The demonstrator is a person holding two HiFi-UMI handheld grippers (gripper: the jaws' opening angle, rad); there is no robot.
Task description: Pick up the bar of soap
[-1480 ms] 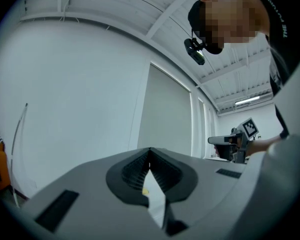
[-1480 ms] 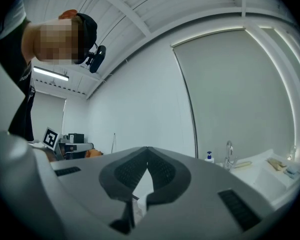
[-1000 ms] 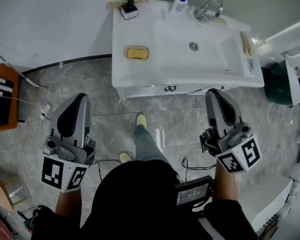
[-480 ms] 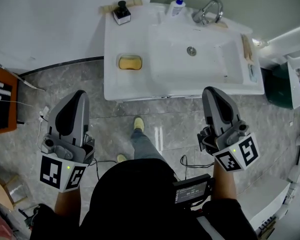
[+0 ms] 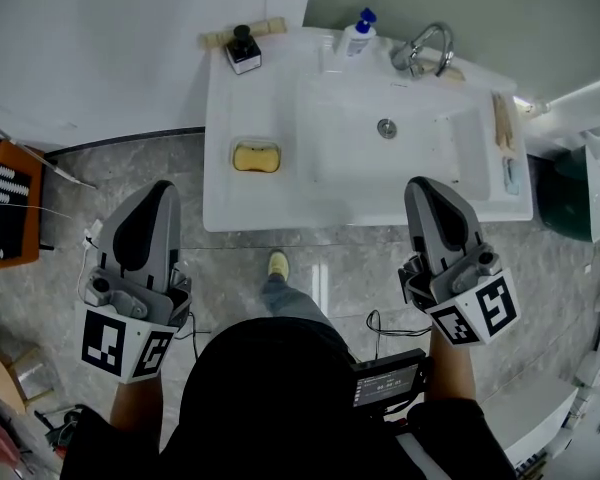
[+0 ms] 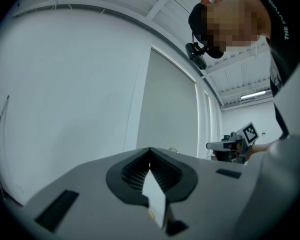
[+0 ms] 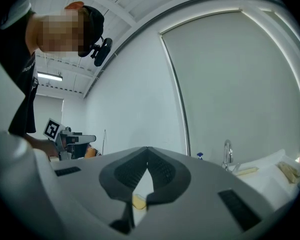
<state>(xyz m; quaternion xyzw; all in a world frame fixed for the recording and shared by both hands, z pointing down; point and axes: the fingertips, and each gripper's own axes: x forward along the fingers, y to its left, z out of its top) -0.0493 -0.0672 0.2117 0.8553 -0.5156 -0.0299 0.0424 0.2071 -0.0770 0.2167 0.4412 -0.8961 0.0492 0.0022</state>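
Soap (image 5: 256, 157) on sink (image 5: 280, 208) ledge, beyond reach; left gripper (image 5: 158, 192), right gripper (image 5: 427, 188) level, jaws together, empty, reach not yet begun.

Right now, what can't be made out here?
- Soap bar: right gripper view shows only a yellow sliver behind the shut right tongs; left gripper view misses it.
- Pump bottle label: head view, too small.
- Orange object: head view, cut off by left edge.
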